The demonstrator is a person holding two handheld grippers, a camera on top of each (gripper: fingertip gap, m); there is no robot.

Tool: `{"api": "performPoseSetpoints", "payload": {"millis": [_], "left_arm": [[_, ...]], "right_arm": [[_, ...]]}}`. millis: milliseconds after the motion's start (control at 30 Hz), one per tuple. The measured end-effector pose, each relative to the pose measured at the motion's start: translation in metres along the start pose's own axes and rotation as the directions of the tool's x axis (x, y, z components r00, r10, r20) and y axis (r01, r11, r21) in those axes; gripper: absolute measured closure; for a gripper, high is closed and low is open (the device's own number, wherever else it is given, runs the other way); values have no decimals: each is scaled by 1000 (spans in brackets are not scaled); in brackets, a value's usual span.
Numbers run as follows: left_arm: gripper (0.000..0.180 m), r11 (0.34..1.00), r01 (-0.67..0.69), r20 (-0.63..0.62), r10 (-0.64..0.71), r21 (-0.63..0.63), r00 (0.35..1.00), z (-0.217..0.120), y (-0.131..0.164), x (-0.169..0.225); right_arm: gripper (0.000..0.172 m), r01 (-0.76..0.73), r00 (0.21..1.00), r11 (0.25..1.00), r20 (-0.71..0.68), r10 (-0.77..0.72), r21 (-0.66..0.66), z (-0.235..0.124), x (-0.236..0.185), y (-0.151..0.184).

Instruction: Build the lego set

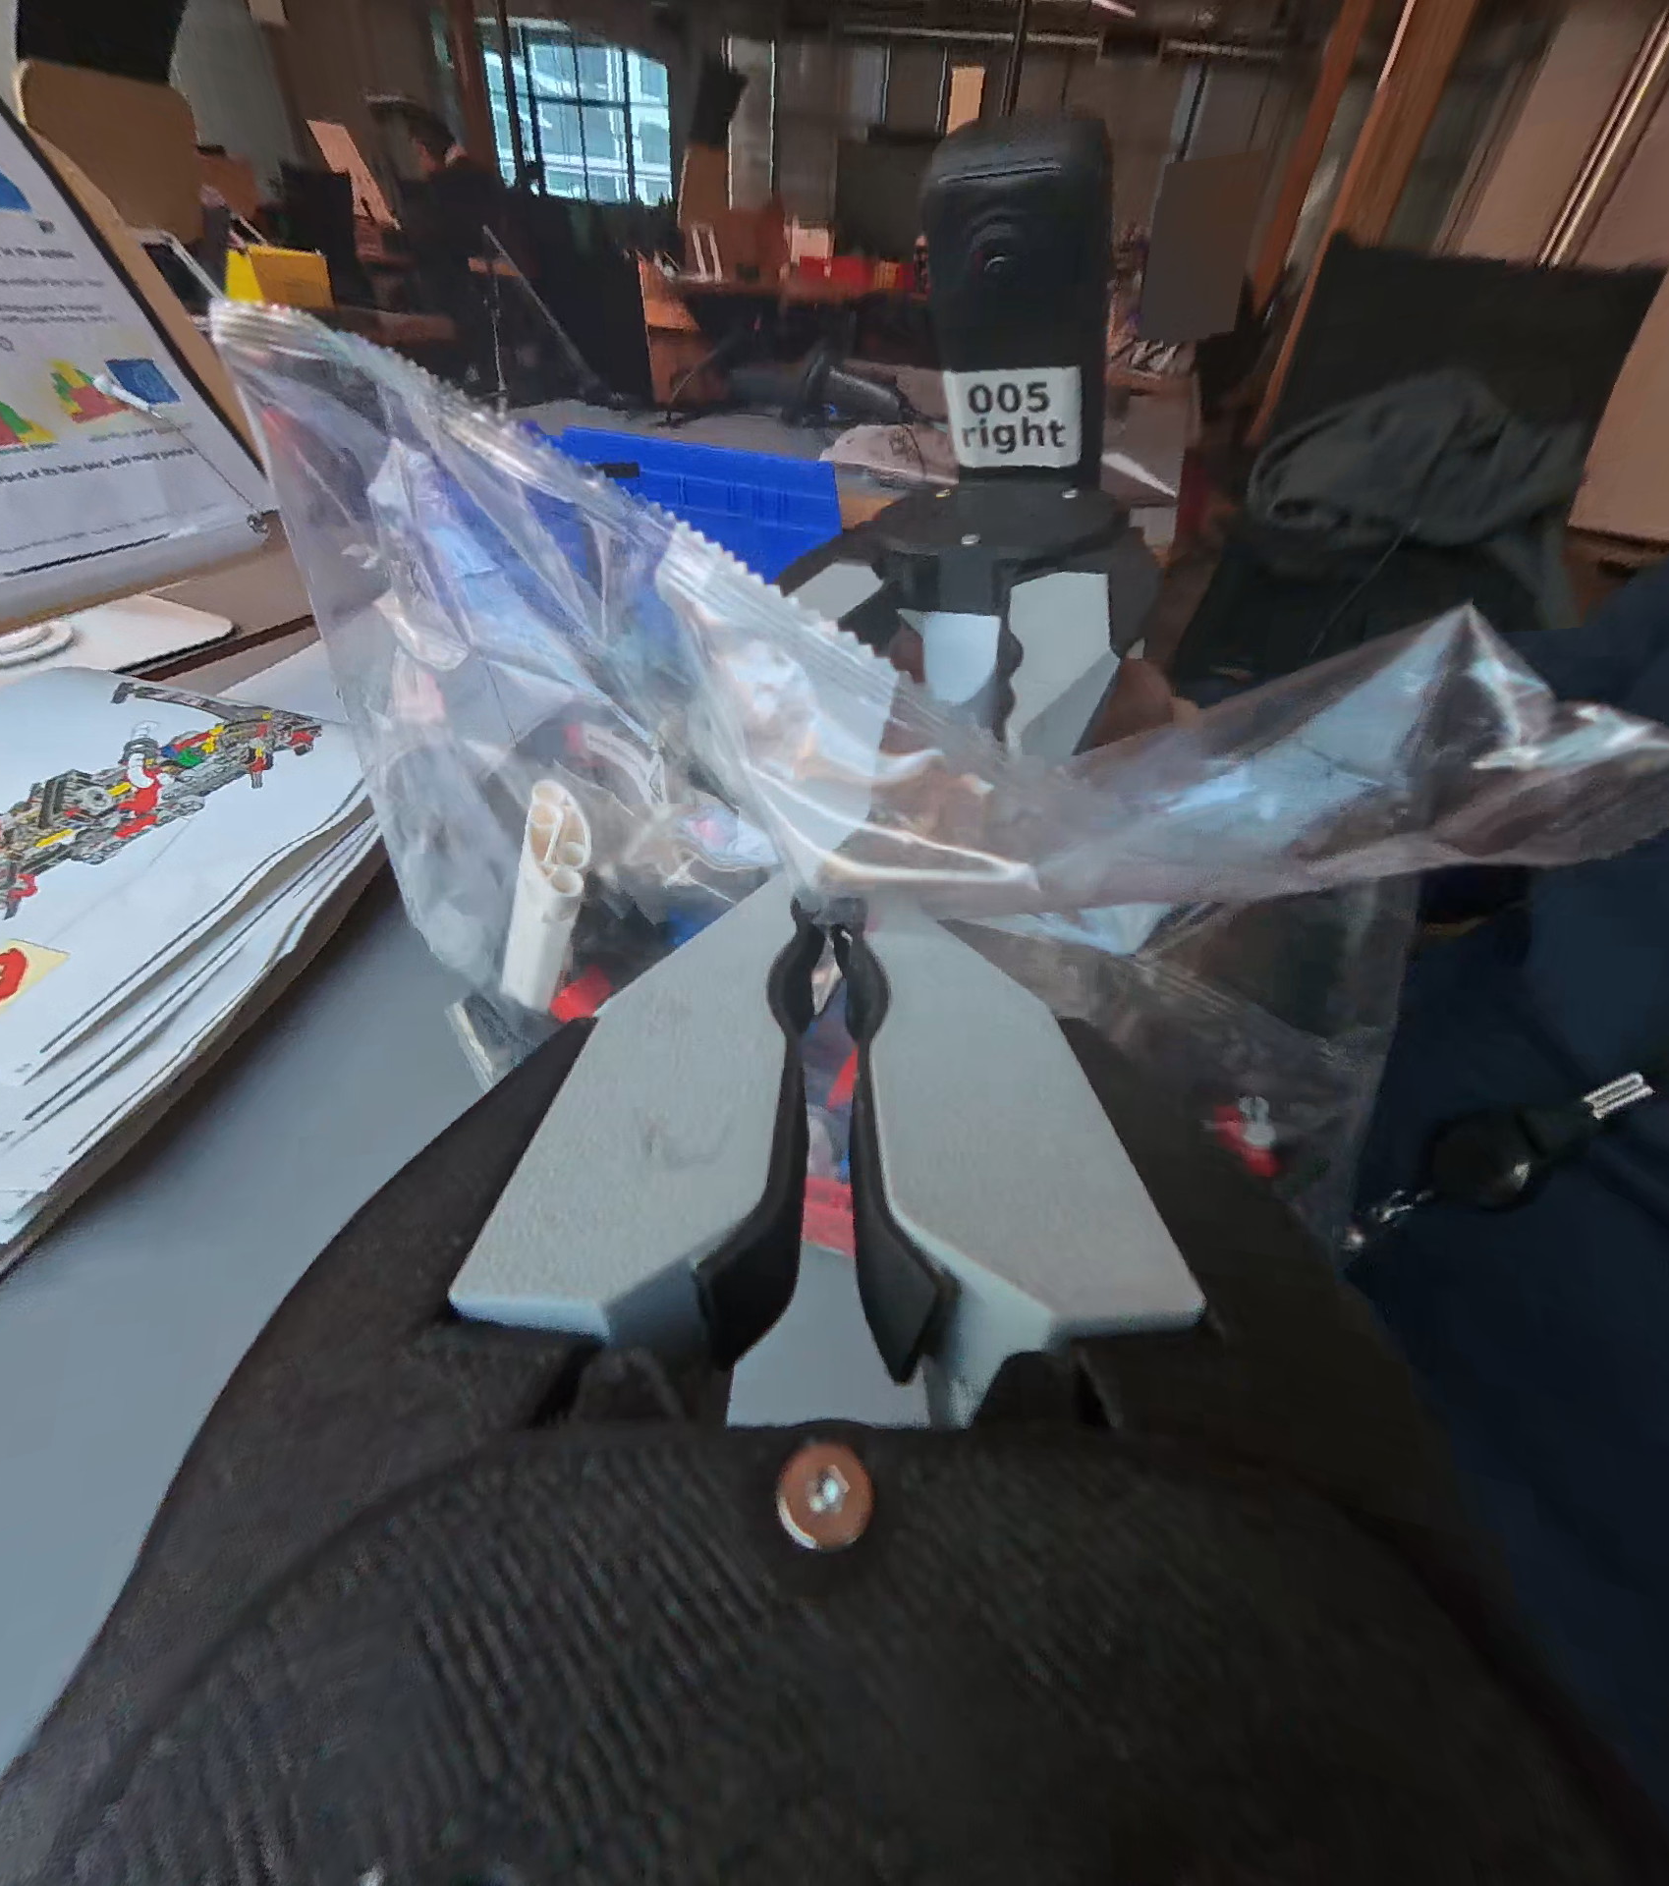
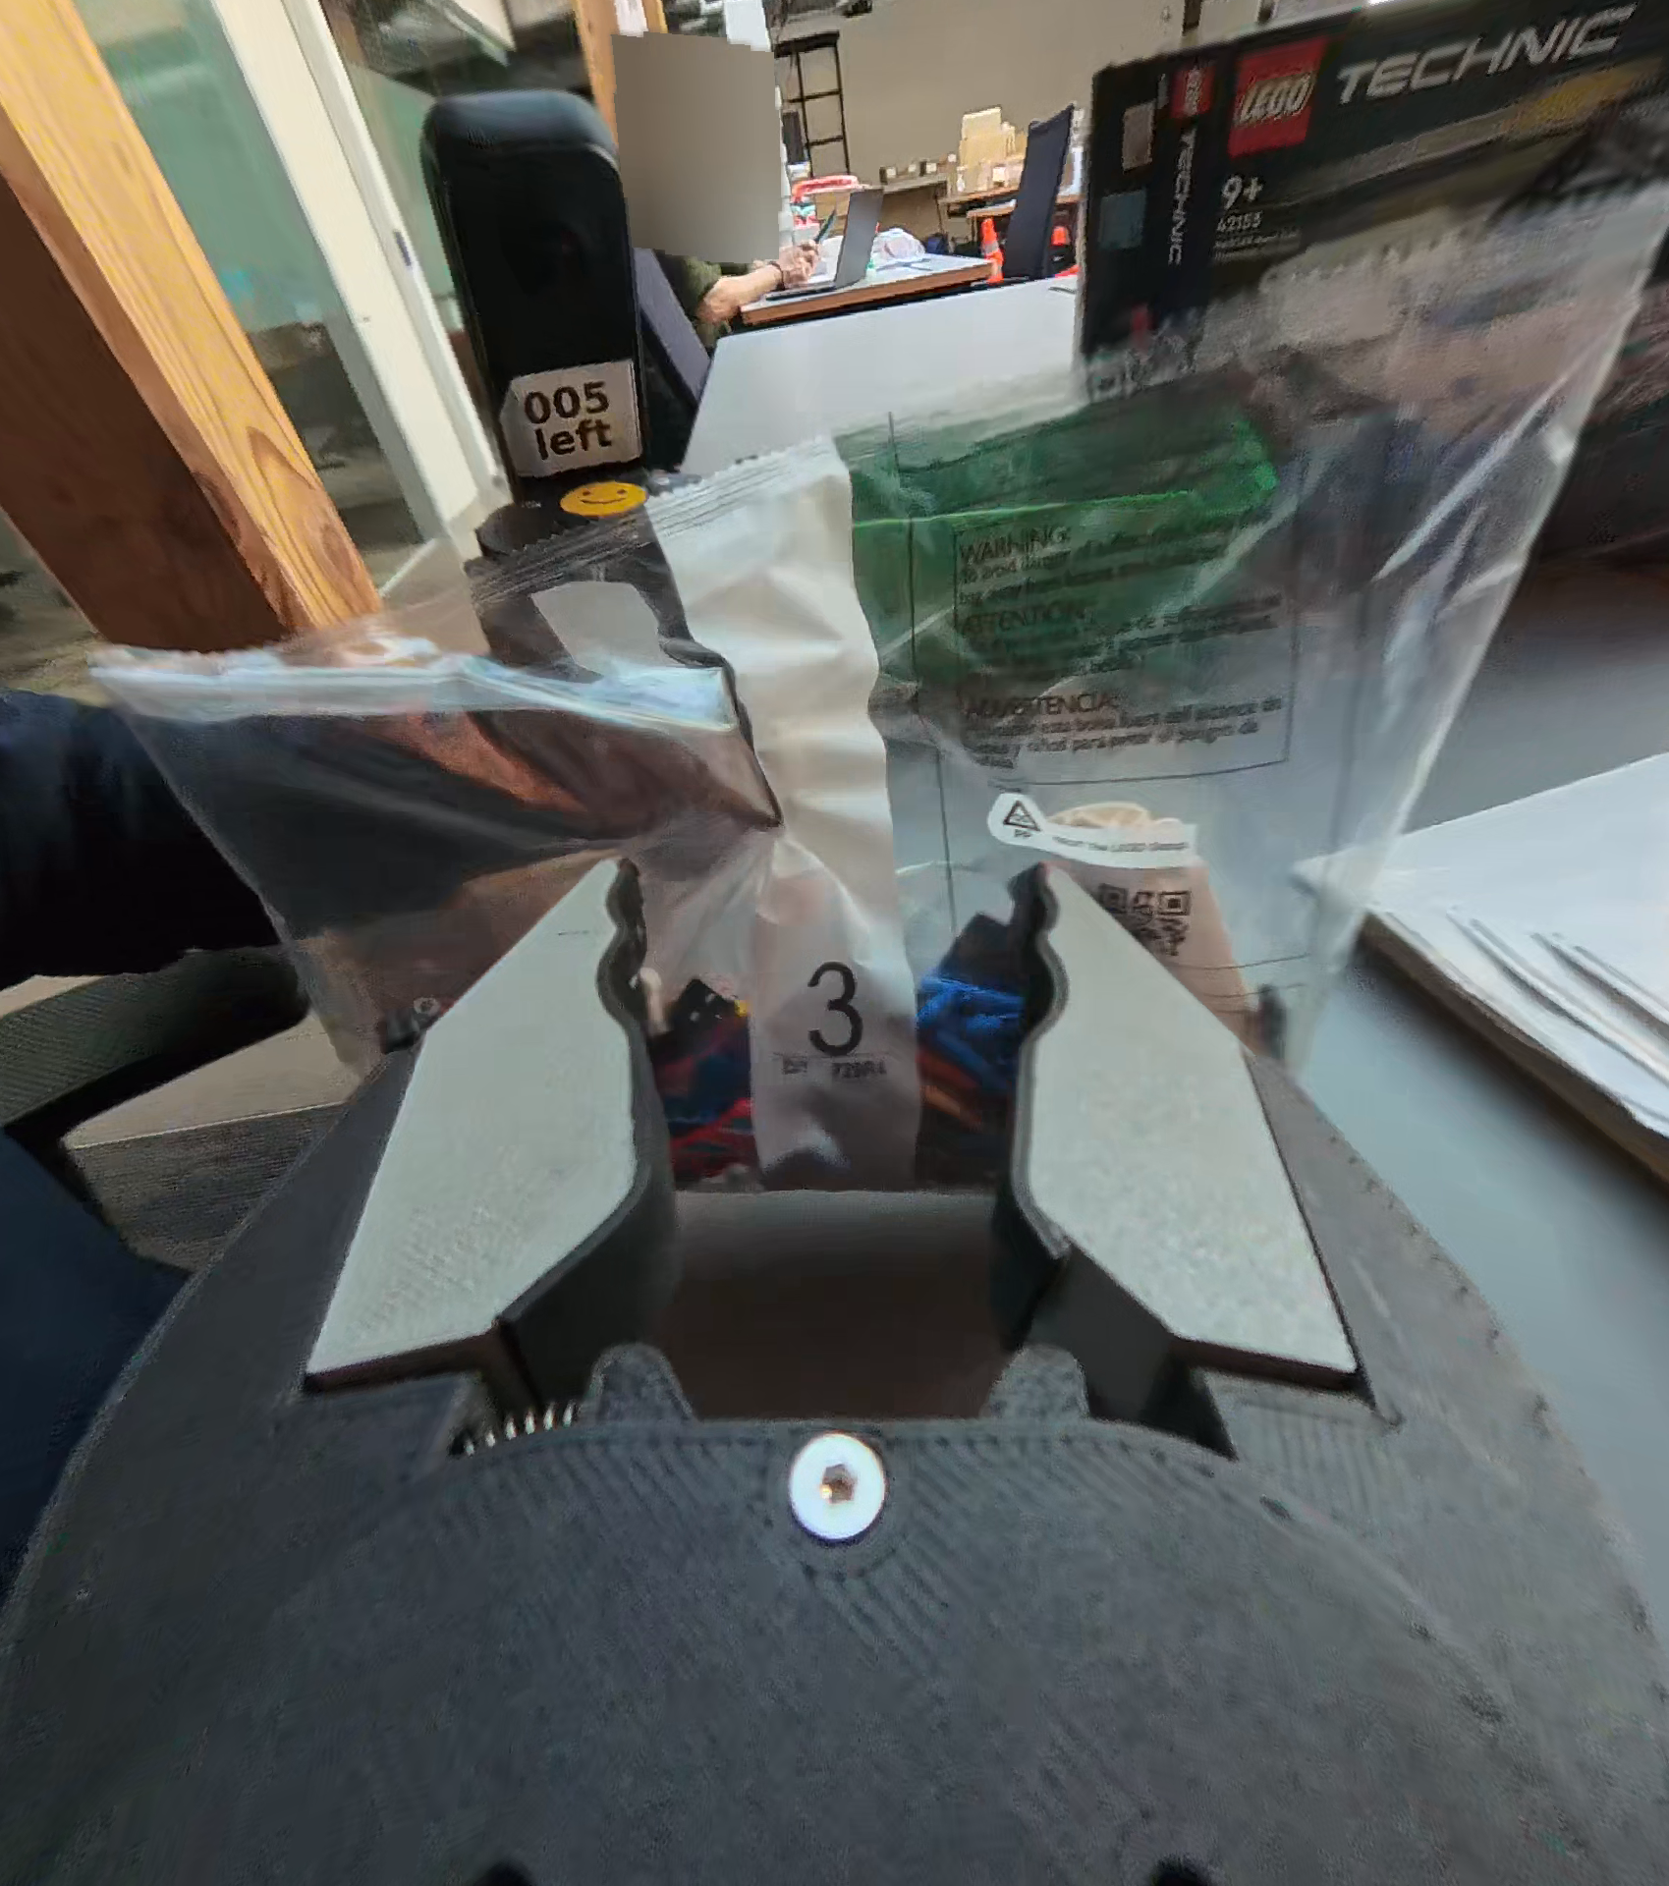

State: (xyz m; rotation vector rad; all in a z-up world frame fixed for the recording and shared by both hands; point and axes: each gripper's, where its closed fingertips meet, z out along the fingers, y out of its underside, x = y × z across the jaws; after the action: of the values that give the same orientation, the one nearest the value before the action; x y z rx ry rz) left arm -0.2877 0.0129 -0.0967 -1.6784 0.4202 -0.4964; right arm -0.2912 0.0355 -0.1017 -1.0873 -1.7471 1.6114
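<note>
A clear plastic bag (image 1: 544,653) with a serrated top edge stands on the grey table (image 1: 146,1378). It holds small building pieces: white tubes, red, blue and black parts. My left gripper (image 1: 828,919) is shut, and its fingertips pinch a fold of the bag's film. In the right wrist view the same bag (image 2: 1065,663) fills the middle, with a white numbered strip down it. The left gripper (image 2: 753,806) shows behind the film, pinching it. My right gripper (image 2: 835,898) is open wide. The bag stands just beyond and between its fingers (image 2: 621,919), which do not press on it. The right gripper also shows in the left wrist view (image 1: 963,663).
A stack of instruction booklets (image 1: 95,898) lies on the table and also shows in the right wrist view (image 2: 1626,1000). A printed sheet on a stand (image 1: 24,357) and a blue bin (image 1: 707,490) are behind. A black set box (image 2: 1371,184) and a wooden post (image 2: 95,357) stand nearby. Only a small space, under 4 cm, lies between the two pairs of fingers.
</note>
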Motion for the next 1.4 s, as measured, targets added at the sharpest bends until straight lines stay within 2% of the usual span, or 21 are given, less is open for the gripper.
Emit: {"api": "performPoseSetpoints", "payload": {"millis": [100,167,200,267,400,567,633,833,967,1067,1133,1200,1300,1367,1400], "left_arm": [[180,1000,7,11,-7,7,1000,-1,5,4],[180,1000,22,-3,-22,2,1000,6,13,10],[180,1000,28,-4,-28,-4,1000,10,18,11],[180,997,71,2,-72,31,997,12,19,9],[180,982,173,-27,-171,76,985,11,23,7],[180,976,202,22,-205,86,979,7,21,-3],[180,977,198,30,-201,82,979,2,18,-6],[180,996,6,125,4,-86,992,-11,17,-8],[180,986,-19,191,51,-165,980,-25,23,-14],[180,973,-24,297,94,-230,950,-37,32,-28],[180,971,-12,340,96,-240,936,-44,36,-31],[180,974,14,350,68,-226,934,-46,39,-30],[180,982,1,286,53,-188,957,-37,32,-18],[180,986,19,263,25,-164,964,-31,26,-16],[180,986,23,256,20,-164,967,-28,24,-16]], "right_arm": [[97,60,998,998,-18,-60,-22,-7,-4,1],[89,36,999,991,32,-32,-129,4,-16,19],[88,49,999,982,13,-48,-184,10,-16,30],[102,114,988,968,-76,-134,-223,15,-5,36],[130,142,978,948,-106,-178,-283,17,-1,44],[164,180,963,932,-135,-232,-315,18,2,44],[172,223,950,927,-145,-276,-302,18,1,39],[172,187,964,952,-141,-225,-241,14,0,28],[172,118,982,977,-123,-141,-179,7,3,23],[172,100,972,980,-194,-133,-172,1,13,21],[172,70,973,986,-207,-101,-151,-2,16,19],[172,35,986,987,-157,-59,-155,-1,11,23],[172,31,994,974,-97,-53,-223,1,2,32],[171,75,991,967,-91,-100,-243,-1,1,25],[162,89,989,970,-92,-112,-225,-2,1,16]]}}
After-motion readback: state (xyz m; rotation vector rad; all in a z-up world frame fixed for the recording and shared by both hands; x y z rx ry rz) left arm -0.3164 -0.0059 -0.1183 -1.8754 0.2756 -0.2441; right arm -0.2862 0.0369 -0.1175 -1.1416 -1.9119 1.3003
